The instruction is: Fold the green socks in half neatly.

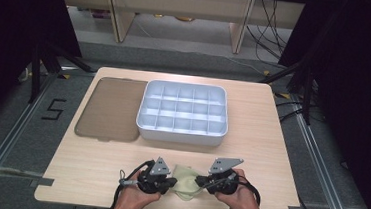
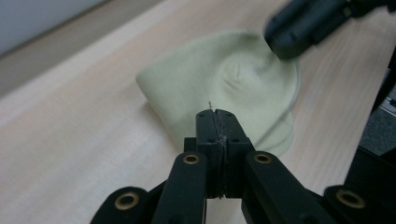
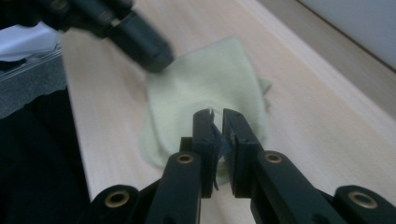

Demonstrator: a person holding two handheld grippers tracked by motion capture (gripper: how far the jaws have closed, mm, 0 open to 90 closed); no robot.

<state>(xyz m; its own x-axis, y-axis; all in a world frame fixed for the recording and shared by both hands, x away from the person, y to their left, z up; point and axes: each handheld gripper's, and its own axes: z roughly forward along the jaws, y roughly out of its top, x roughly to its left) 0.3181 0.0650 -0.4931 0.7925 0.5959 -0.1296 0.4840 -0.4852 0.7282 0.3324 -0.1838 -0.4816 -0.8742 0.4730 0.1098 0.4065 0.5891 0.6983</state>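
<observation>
Pinching pale green cloth (image 1: 186, 181) | left gripper (image 2: 217, 122) jaws clamped | right gripper (image 3: 218, 122) jaws clamped | floor mark "5" (image 1: 53, 109)

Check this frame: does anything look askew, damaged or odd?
Nothing much. The cloth lies rumpled between the left gripper and right gripper, both shut on its edges. The lid lies flat beside the tray; both look intact.
</observation>
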